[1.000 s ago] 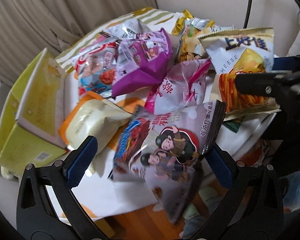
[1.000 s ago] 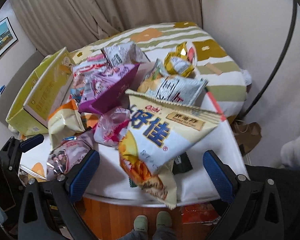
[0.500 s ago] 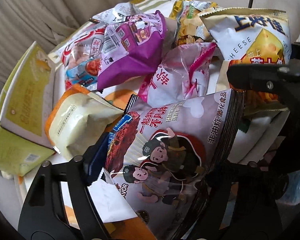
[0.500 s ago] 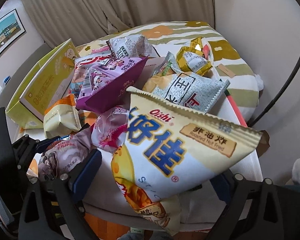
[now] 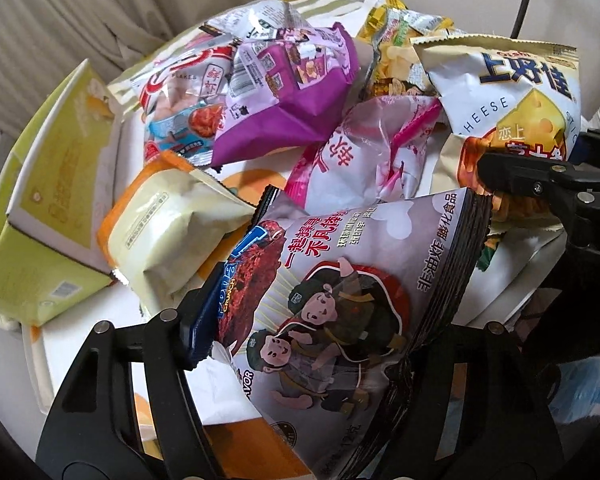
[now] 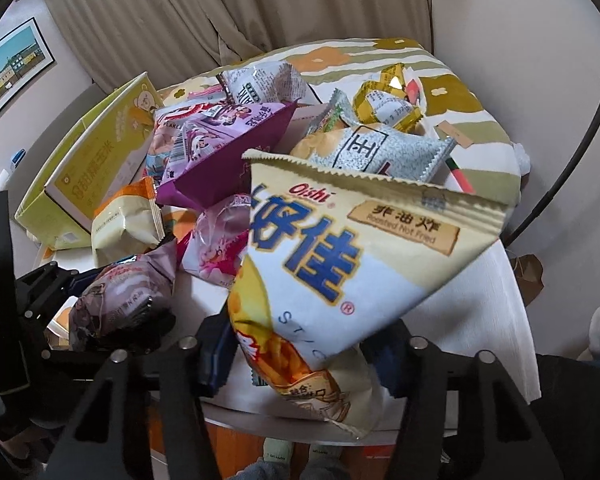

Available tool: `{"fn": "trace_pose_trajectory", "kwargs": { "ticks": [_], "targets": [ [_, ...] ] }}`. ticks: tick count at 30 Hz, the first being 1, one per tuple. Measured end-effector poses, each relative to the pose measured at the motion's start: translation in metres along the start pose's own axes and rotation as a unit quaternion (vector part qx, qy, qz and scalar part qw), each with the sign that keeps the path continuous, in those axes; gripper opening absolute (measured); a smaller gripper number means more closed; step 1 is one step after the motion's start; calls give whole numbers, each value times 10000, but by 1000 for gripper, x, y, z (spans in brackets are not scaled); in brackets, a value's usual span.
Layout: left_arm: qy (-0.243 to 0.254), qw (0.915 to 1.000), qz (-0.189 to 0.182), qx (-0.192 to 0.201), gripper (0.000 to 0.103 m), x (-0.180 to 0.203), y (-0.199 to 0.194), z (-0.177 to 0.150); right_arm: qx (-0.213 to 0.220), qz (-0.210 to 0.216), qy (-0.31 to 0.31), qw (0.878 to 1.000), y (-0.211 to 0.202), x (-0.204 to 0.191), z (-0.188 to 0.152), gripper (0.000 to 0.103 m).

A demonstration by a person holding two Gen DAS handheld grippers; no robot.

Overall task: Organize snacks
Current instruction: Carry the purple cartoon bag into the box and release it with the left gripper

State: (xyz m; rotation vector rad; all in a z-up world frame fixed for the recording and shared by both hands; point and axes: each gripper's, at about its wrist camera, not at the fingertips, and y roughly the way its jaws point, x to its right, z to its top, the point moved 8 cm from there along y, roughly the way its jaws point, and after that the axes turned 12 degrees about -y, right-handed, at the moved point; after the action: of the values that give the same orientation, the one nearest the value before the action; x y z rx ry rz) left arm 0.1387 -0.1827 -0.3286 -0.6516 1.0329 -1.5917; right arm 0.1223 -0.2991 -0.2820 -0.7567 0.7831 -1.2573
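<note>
Crowded table (image 6: pixel 496 280): both grippers (near edge) clamp bags.

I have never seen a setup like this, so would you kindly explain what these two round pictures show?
A person holds two hand-held two-finger grippers, each carrying a fisheye camera looking along its fingers. In the left camera's picture the left gripper pinches a grey-lilac crinkly snack bag with cartoon figures. In the right camera's picture the right gripper pinches a cream-and-blue Oishi cheese-stick bag. Behind them, a white cloth-covered table holds a pile of snacks, including a purple foil bag and a yellow-green cardboard box.
</note>
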Motion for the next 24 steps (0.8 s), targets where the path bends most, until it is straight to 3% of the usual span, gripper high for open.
{"fn": "trace_pose_trajectory", "kwargs": {
  "ticks": [12,18,24],
  "targets": [
    [-189,9990,-45,408,65,-2,-53,31,302,17,-154,9994,-44,-2,22,49],
    [-594,9957,-76,708,65,-16,-87,58,521,-47,-439,9977,-70,-9,58,49],
    [-968,9892,-43,1103,65,-66,-116,93,709,-102,-692,9950,-82,-32,108,49]
  ]
}}
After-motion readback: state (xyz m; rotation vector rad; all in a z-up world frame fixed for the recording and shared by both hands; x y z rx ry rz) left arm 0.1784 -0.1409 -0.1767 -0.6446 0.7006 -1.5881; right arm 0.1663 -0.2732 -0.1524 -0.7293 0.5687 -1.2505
